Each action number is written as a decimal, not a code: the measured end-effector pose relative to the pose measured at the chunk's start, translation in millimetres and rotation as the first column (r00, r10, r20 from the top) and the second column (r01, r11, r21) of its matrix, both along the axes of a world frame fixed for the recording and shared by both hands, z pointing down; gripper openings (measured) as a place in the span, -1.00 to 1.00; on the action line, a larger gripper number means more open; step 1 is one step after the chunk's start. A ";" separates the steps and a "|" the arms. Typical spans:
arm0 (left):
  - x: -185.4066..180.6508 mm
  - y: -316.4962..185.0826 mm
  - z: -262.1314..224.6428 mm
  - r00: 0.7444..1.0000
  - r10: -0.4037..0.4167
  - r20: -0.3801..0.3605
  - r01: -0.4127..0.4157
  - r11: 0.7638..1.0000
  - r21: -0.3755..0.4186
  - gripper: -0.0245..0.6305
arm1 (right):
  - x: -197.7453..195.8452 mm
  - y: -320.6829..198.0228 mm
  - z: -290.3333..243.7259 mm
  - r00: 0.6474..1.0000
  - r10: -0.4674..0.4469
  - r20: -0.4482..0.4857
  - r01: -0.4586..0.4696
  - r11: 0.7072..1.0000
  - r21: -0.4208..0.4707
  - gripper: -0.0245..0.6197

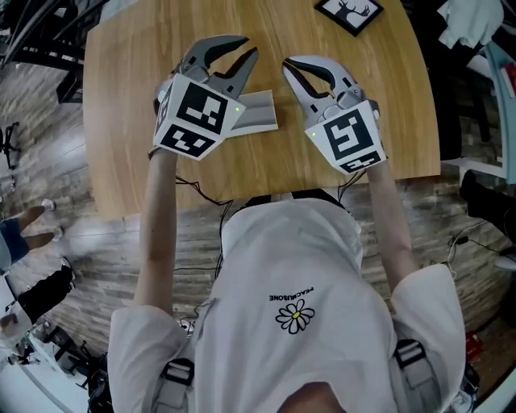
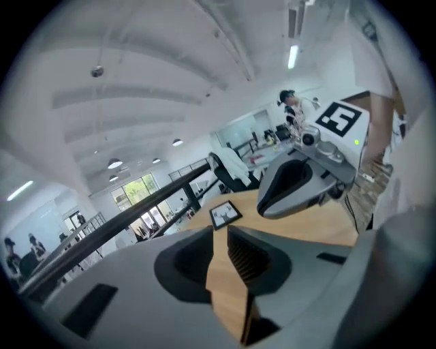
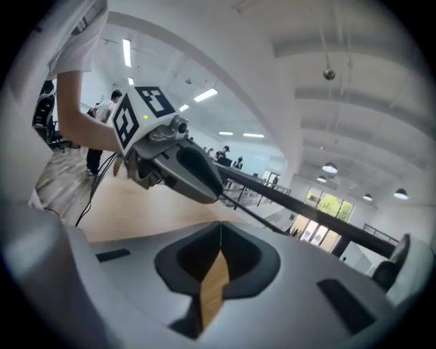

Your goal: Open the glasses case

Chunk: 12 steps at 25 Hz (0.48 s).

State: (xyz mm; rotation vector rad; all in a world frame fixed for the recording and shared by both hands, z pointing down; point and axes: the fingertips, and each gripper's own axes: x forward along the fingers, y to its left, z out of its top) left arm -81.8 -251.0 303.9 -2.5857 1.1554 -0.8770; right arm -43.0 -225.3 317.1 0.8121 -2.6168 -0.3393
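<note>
A pale grey glasses case [image 1: 256,113] lies on the wooden table [image 1: 129,121], its left end hidden behind my left gripper. Both grippers hang in the air above the table, pointing away from me. My left gripper [image 1: 251,45] is over the case with its jaws a little apart and nothing between them; in its own view only table wood shows through the gap of the left gripper [image 2: 219,233]. My right gripper [image 1: 287,64] is to the right of the case, shut and empty; the tips of the right gripper [image 3: 220,228] meet in its own view. Neither gripper view shows the case.
A black-framed picture [image 1: 348,12] lies at the table's far edge, and the picture [image 2: 225,213] also shows in the left gripper view. A white cloth [image 1: 472,20] sits off the table's far right. Cables [image 1: 201,193] trail on the plank floor by the near table edge.
</note>
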 end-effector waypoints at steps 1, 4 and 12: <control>-0.3 2.4 -16.9 0.997 -0.016 -0.072 0.017 1.000 0.017 -0.69 | -1.2 -0.5 -19.4 0.999 0.016 0.044 -0.018 0.999 0.039 -0.90; -5.2 10.6 -63.2 0.962 -0.068 -0.264 0.094 0.992 0.087 -0.76 | -3.3 2.9 -69.0 0.989 0.042 0.142 -0.063 0.987 0.147 -0.90; -43.6 42.6 -108.3 0.784 -0.243 -0.572 0.419 0.886 0.198 -0.88 | 4.8 17.1 -117.0 0.880 0.222 0.419 -0.292 0.950 0.110 -0.90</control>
